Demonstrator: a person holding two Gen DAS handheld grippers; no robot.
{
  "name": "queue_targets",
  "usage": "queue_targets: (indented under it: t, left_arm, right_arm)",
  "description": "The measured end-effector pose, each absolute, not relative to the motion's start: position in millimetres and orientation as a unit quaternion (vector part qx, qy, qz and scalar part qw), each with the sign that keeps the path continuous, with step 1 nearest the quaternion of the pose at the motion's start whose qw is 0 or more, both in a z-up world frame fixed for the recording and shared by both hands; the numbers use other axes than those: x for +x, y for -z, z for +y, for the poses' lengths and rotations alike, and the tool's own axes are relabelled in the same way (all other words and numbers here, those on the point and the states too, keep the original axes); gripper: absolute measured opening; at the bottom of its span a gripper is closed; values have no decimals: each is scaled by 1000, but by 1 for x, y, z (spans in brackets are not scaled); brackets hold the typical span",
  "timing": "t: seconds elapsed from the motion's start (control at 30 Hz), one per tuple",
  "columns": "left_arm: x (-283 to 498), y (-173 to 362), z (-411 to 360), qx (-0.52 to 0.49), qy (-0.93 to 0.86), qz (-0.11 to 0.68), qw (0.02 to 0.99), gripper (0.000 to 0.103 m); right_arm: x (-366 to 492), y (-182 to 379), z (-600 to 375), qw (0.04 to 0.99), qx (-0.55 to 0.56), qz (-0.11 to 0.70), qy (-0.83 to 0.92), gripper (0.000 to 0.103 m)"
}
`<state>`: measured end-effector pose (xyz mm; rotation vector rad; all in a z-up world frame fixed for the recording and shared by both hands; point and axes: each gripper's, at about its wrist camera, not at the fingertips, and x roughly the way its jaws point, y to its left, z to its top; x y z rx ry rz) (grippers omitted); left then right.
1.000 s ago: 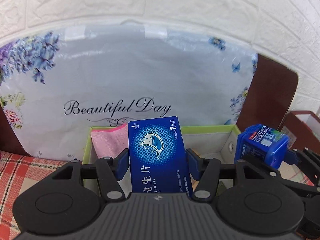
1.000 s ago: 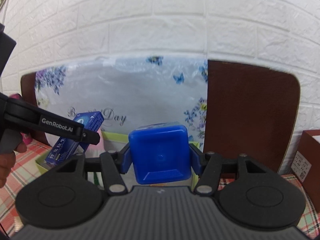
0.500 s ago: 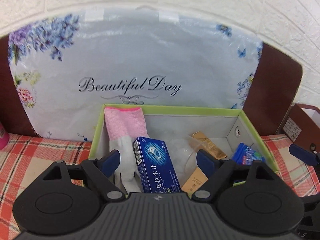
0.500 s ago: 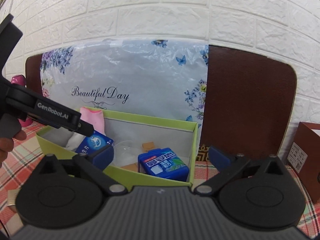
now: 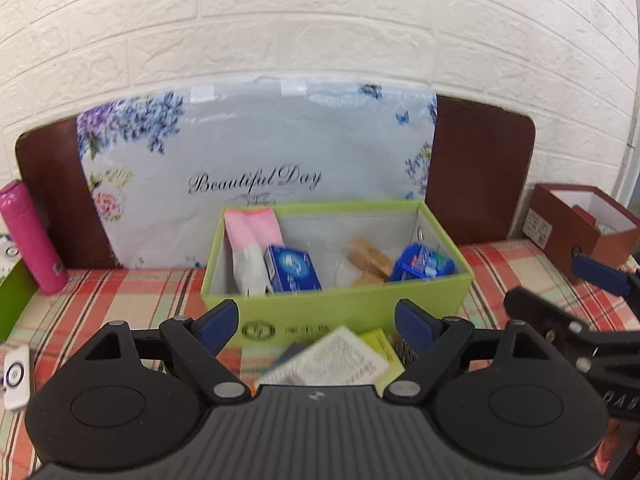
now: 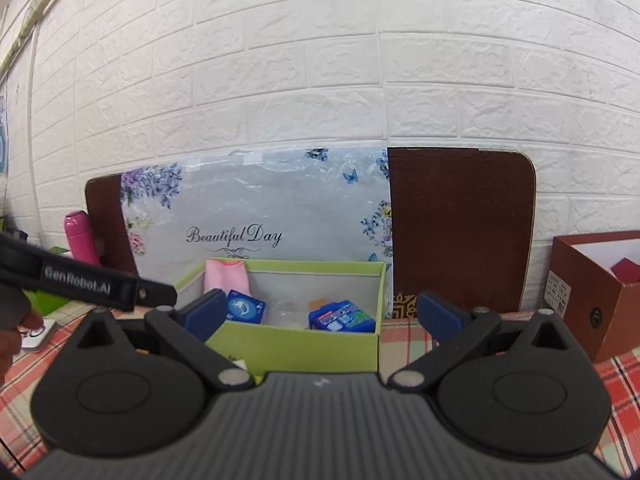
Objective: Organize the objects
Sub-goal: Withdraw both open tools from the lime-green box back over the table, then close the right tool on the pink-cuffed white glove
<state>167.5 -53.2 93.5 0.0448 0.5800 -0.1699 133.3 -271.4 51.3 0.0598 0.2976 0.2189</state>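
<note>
A lime-green box (image 5: pixel 352 312) (image 6: pixel 304 344) stands on the plaid cloth. Inside it lie a blue tablet pack (image 5: pixel 294 268) (image 6: pixel 245 307) on the left beside a pink-and-white glove (image 5: pixel 252 228), and a blue cube-shaped container (image 5: pixel 424 262) (image 6: pixel 342 316) on the right. My left gripper (image 5: pixel 316 322) is open and empty, back from the box's front wall. My right gripper (image 6: pixel 320 314) is also wide open with nothing between its pads, facing the box from its front right corner. One of its blue pads (image 5: pixel 596 276) shows at the right edge of the left wrist view.
A printed leaflet (image 5: pixel 332 360) and a yellow-green pack (image 5: pixel 384 350) lie before the box. A floral bag (image 5: pixel 260 160) and brown board (image 5: pixel 476 184) lean on the wall behind. A pink bottle (image 5: pixel 30 236) stands left, a brown box (image 5: pixel 580 232) right, a white device (image 5: pixel 16 376) near left.
Both grippers let go: the tablet pack and the blue container now lie in the green box. Both grippers have opened wide and pulled back from the box.
</note>
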Motion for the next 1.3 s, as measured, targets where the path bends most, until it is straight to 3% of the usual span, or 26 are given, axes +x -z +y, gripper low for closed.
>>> queue_targets:
  t: [0.97,1.3]
  left_arm:
    - [109,-10,-28,-13,49,405,913,88]
    - [106,12,-50,-15,97,391,915,87]
  right_arm:
    - [68,24,-275,963,52,244,-100,103]
    - [55,53,-274,956,24,280,-90,103]
